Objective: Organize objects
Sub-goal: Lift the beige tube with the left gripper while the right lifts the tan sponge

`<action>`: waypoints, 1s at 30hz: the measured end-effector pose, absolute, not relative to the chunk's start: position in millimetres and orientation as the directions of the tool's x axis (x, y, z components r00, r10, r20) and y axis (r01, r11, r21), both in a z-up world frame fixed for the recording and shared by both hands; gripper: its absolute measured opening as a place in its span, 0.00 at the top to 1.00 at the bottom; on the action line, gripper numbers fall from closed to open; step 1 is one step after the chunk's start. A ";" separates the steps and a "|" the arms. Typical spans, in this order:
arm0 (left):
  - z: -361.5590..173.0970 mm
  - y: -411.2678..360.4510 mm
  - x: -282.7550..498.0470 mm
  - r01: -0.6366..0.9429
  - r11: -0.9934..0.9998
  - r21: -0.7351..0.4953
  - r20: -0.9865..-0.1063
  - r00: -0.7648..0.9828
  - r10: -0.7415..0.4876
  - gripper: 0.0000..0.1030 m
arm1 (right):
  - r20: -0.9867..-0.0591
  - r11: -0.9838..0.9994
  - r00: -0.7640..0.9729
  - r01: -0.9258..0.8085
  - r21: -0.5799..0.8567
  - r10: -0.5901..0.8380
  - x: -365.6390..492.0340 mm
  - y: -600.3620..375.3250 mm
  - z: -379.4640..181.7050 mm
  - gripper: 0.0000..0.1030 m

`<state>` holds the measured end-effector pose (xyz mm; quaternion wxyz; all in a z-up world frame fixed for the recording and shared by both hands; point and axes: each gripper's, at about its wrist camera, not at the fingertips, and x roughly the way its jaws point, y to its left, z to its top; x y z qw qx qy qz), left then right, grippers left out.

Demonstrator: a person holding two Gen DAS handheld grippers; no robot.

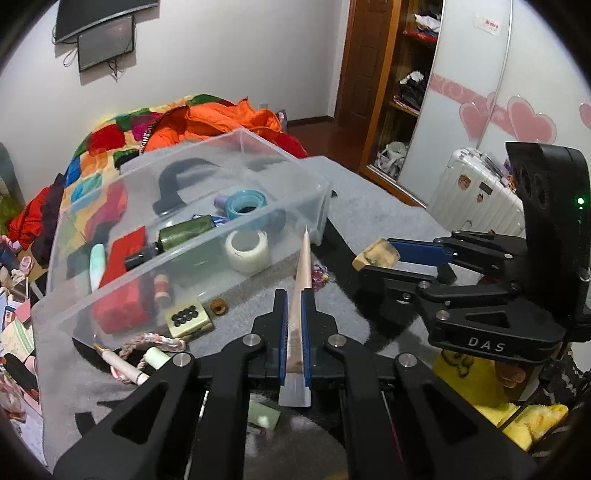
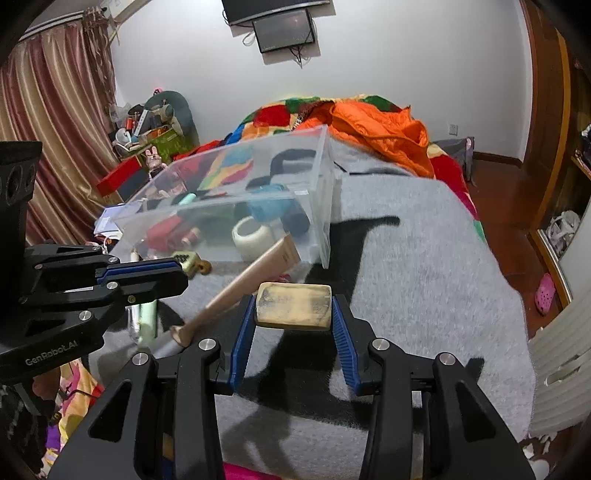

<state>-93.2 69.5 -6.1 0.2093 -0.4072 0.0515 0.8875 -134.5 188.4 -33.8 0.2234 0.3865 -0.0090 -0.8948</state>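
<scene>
grey blanket on bed carries clear bin, mahjong tile, braided cord (loose beside bin).

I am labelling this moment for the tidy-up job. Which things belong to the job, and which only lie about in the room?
Belong to the job:
- clear plastic box
- flat tube, held by left gripper
- tan block, held by right gripper
- loose domino tile, braided cord

Only lying about:
- orange jacket
- white suitcase
- wall screen
</scene>
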 end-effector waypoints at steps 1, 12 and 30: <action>-7.3 69.3 -95.7 -0.419 -0.904 -0.085 -0.752 -0.569 0.334 0.95 | -0.686 -0.900 -0.604 0.394 0.186 -0.406 -134.3 187.8 -32.6 0.64; -42.1 104.9 -127.1 -0.466 -0.884 -0.042 -0.837 -0.467 0.286 0.82 | -0.690 -0.907 -0.606 0.372 0.196 -0.397 -134.4 198.9 -34.7 0.64; 1.8 71.7 -87.5 -0.368 -0.928 -0.067 -0.732 -0.614 0.296 0.93 | -0.674 -0.896 -0.604 0.382 0.224 -0.426 -138.0 197.3 -30.5 0.64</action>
